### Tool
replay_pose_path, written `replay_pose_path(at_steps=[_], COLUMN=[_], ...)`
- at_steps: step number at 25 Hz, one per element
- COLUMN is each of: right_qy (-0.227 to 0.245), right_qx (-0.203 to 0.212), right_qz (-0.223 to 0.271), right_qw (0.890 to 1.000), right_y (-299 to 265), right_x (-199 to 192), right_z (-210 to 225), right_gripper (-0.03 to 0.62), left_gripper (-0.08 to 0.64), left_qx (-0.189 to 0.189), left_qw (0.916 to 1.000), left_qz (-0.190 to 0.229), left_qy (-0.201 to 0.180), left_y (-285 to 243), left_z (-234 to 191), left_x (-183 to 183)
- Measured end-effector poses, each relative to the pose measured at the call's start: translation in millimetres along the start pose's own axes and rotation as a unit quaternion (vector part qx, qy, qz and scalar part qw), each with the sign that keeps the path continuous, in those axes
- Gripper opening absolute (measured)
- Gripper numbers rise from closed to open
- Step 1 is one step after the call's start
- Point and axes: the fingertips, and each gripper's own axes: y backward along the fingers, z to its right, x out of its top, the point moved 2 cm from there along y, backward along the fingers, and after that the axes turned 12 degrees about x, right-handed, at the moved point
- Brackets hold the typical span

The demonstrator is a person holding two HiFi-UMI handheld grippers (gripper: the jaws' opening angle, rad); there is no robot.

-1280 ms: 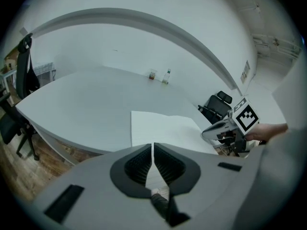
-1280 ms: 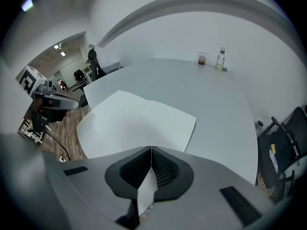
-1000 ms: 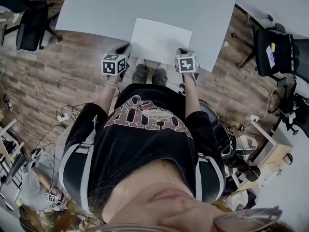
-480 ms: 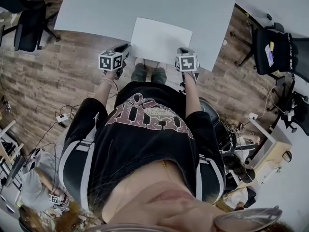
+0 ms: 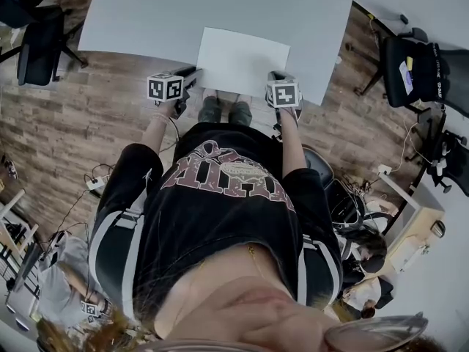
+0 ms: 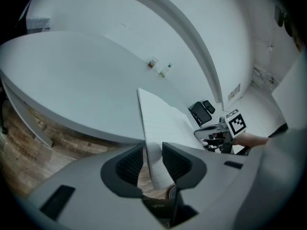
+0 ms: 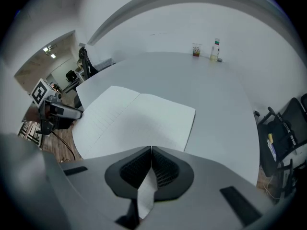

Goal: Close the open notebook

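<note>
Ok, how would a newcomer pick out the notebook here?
Start at the big pale table. On its near edge, right in front of the person, lies the notebook, its near corner pinched in the right tongs. It is the only flat, open spread of lined white pages; the cup and bottle stand far off at the back.
</note>
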Motion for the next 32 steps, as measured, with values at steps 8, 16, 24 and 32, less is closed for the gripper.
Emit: replay_pose_path(at_steps=[8,16,24,32], right_qy=[-0.01,-0.035,-0.032,-0.033], right_qx=[-0.006,-0.005,-0.011,-0.002], right_qz=[0.003,0.005,0.003,0.008], right_qw=[1.0,0.999,0.999,0.999], right_y=[-1.0,1.7,2.3,2.3], right_x=[1.8,-1.2,1.4,-1.7], right_z=[1.0,6.6,4.5,4.2], right_gripper=[0.02,0.02,0.02,0.02], left_gripper=[0.158,0.127,0.067,0.055], left_qx=[-0.044,-0.108,-0.153,-0.154], left_qw=[0.9987,0.9931,0.9856,0.9861], left_qz=[-0.021,-0.036,-0.045,-0.029], left_qy=[0.017,0.03,0.055,0.054], left_y=[-9.0,-9.3,12.5,29.9], left_z=[-7.1,0.7,11.1,31.8], left_x=[-0.8,1.5,9.2,16.8])
